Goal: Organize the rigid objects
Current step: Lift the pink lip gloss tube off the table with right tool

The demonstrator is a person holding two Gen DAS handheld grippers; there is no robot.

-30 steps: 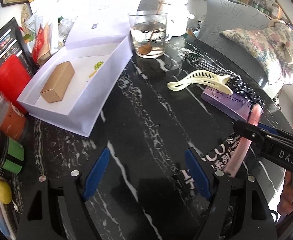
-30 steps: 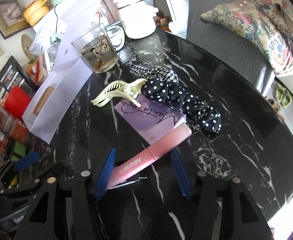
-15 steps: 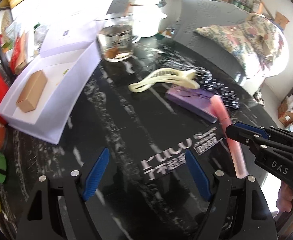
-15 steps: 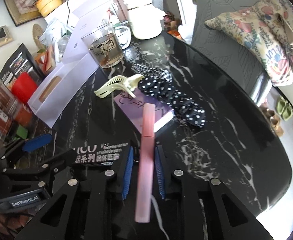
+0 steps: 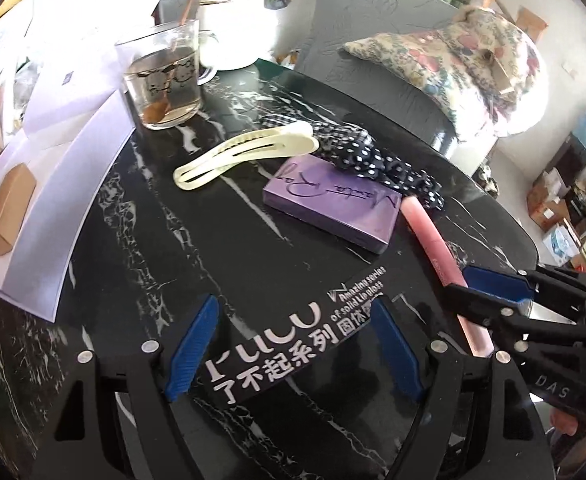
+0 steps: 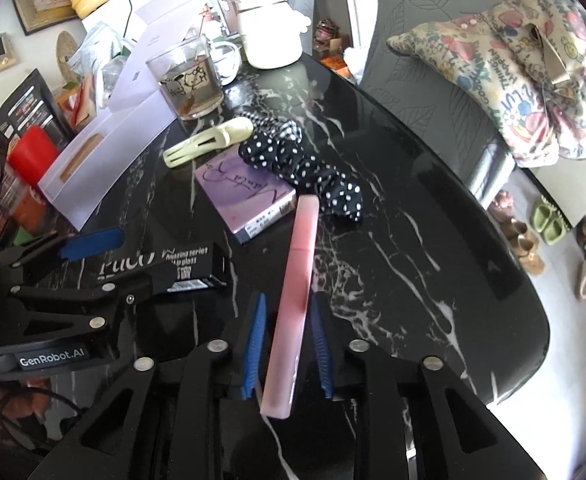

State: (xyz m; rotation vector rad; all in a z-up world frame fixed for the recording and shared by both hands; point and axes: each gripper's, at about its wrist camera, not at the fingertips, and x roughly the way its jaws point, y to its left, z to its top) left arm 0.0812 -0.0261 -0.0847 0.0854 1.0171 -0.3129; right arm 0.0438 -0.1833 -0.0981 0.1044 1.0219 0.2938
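My right gripper (image 6: 287, 300) is shut on a long pink tube (image 6: 297, 280), which points forward toward a purple box (image 6: 243, 194); the tube also shows in the left wrist view (image 5: 433, 240). My left gripper (image 5: 295, 312) is open, its blue pads on either side of a black lip-gloss box (image 5: 293, 344) lying on the black marble table (image 6: 393, 220); the box also shows in the right wrist view (image 6: 161, 266). A cream hair clip (image 5: 245, 152) and a dotted scrunchie (image 5: 377, 160) lie beyond. An open white box (image 5: 53, 184) holds a small brown carton (image 5: 9, 208).
A glass mug (image 5: 165, 80) and a white kettle (image 5: 233, 12) stand at the back. A red container (image 6: 33, 156) and packets crowd the left edge. A grey chair with a floral cushion (image 6: 533, 80) is beyond the table's far right rim.
My right gripper has closed on the pink tube and turned it to point forward. My left gripper has moved right, over the black lip-gloss box.
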